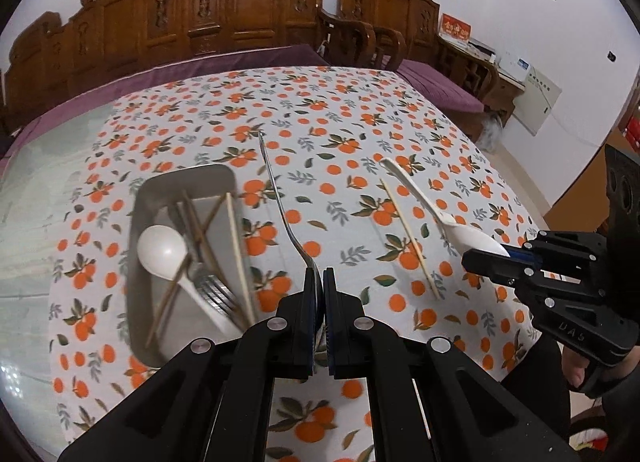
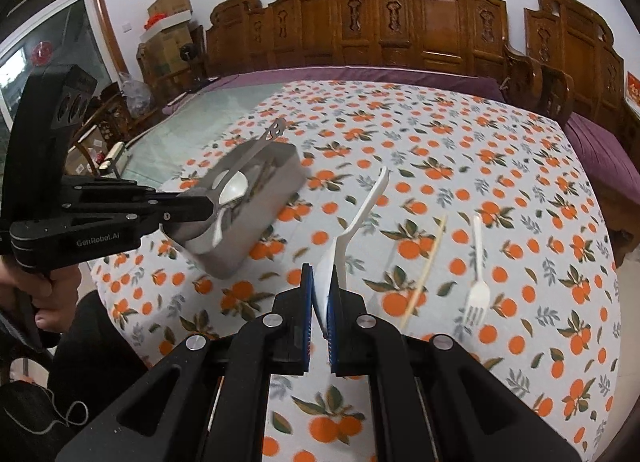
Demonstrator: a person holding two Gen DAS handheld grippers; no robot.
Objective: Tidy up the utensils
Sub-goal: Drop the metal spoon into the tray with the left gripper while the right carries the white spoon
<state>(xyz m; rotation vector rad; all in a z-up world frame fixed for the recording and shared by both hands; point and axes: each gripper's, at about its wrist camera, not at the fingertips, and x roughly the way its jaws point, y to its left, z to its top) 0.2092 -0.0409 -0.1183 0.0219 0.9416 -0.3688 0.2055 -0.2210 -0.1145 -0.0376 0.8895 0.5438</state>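
Left hand-held gripper is clamping the bowl end of a metal spoon, jaws pinched tight, handle sticking out toward 12 o'clock in its own wrist view. From the right wrist view that spoon looks lifted above the metal tray, so the carry seems nearly done.

Right hand-held gripper is closed on the bowl of a white plastic spoon, handle pointing to about 1 o'clock, apparently off the cloth.

The tray is sitting at 9 o'clock of the left gripper on the orange-print tabletop. It is already holding a white spoon, a metal fork and several chopsticks.

A loose chopstick and a white plastic fork are lying on the cloth at roughly 3 o'clock of the right gripper, well apart from the tray.

My read on doing this drop well:
- Lining the metal spoon up with the tray's long axis before letting go, or the handle will be hanging over the rim.
- Lowering until the handle is touching the contents, then opening; dropping from height will be bouncing it out.
- Going one hand at a time, since both grippers are converging on one narrow tray.
- Watching the crossed chopsticks, which look easy to knock.
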